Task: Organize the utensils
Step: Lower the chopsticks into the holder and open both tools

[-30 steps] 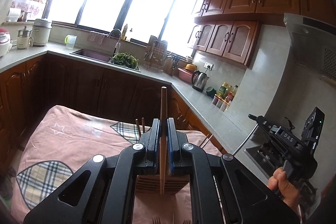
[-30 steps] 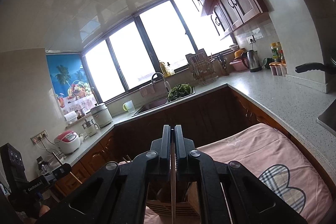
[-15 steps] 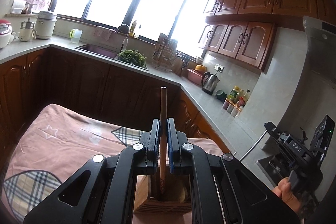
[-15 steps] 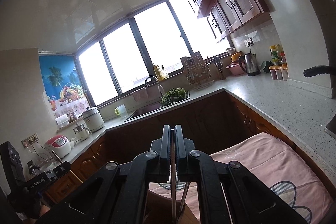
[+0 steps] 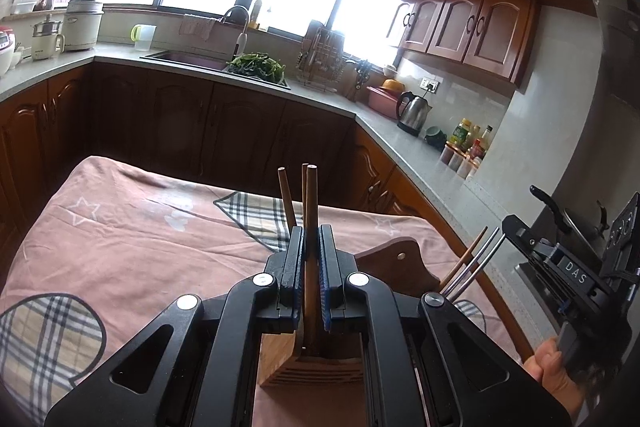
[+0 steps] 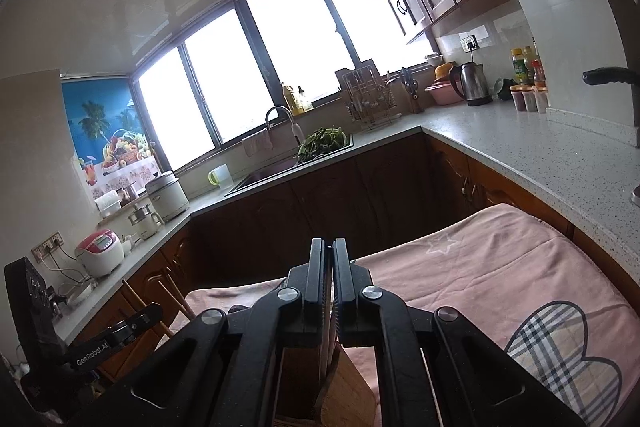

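Left tool (image 5: 311, 267) clamps a chopstick (image 5: 310, 211) upright, tip in the holder (image 5: 316, 359) on the desk (image 5: 120, 235); right tool (image 6: 330, 291) pinches a thin metal utensil (image 6: 330, 331) over the same holder, vertical for slotting in.

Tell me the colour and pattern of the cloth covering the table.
The cloth is pink with white star outlines and plaid patches; the left wrist view shows it best.

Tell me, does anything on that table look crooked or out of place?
Nothing looks spilled or broken. One wooden chopstick already in the wooden holder leans left, while the chopstick in the left gripper stands straight. The pink tablecloth is a little wrinkled.
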A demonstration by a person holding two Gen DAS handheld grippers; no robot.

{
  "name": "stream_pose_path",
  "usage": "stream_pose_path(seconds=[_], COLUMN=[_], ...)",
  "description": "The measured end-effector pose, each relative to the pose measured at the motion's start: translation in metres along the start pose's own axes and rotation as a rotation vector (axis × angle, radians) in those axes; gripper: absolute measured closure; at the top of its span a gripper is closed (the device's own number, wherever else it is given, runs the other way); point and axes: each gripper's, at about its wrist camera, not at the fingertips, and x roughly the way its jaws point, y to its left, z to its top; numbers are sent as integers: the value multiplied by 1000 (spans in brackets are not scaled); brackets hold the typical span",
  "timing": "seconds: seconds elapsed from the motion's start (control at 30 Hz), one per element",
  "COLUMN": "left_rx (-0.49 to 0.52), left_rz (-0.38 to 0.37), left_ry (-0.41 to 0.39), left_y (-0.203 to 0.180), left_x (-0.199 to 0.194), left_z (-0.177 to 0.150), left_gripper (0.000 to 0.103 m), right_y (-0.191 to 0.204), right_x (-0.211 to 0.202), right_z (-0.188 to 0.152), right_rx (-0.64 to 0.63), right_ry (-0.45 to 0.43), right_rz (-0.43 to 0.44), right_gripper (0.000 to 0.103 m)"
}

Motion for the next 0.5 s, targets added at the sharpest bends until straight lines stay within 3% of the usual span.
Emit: stream_pose_path(seconds=[0.5], left_rx=[-7], left_rz=[-4], left_ry=[31], left_y=[4], left_x=[7], left_z=[-4], left_gripper=[97], right_y=[-4], right_x=[6], right_z=[-6], right_rx=[21], right_ry=[40], right_rz=[3], right_gripper=[99])
